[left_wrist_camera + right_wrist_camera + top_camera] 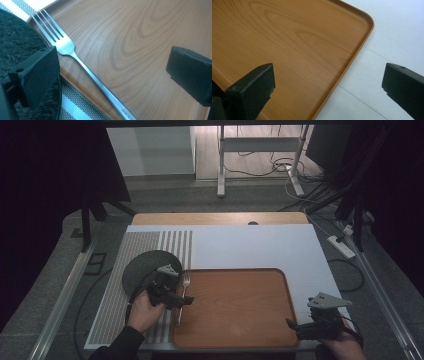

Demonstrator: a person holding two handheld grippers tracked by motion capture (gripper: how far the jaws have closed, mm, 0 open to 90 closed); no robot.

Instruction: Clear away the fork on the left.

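Left gripper view: the left claw (112,75) is spread wide, nothing gripped, and the fork (82,65) is seen lying between its jaws, untouched. The fork rests on the left rim of the wooden tray (140,32), tines just beside the dark round mat (17,37). Farther right, the right claw (328,90) is held wide over the tray's right edge and the white bench (397,32).

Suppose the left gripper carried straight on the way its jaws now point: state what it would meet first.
Probably the fork. The left gripper has its jaws open, with the handle lying between them across the rim of the wooden tray. Depth is hard to judge, so it might reach the tray surface just past the fork instead.
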